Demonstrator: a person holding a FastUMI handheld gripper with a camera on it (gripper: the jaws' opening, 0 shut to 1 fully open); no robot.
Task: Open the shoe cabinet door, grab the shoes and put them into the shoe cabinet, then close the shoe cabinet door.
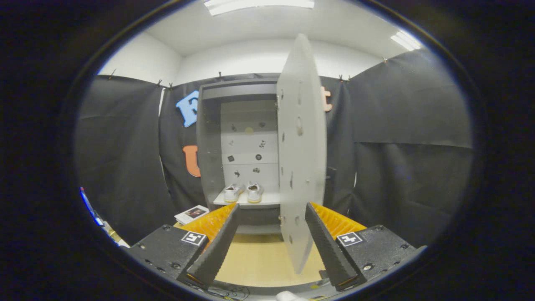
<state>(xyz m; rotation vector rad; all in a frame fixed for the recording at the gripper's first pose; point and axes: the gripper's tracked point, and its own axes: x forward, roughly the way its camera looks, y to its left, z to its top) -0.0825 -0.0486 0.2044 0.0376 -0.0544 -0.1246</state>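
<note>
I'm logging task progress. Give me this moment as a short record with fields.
cabinet door: swung open, its edge toward the camera, between the fingers
shoes: a pair, side by side on the lower shelf inside the shoe cabinet
gripper: open, holding nothing, fingers either side of the door's lower edge
booklet: on the floor, left of the cabinet
step left: closing the door

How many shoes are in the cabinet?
2. The left shoe and the right shoe sit side by side on the cabinet shelf, beyond the open gripper. The open door could hide more.
</note>
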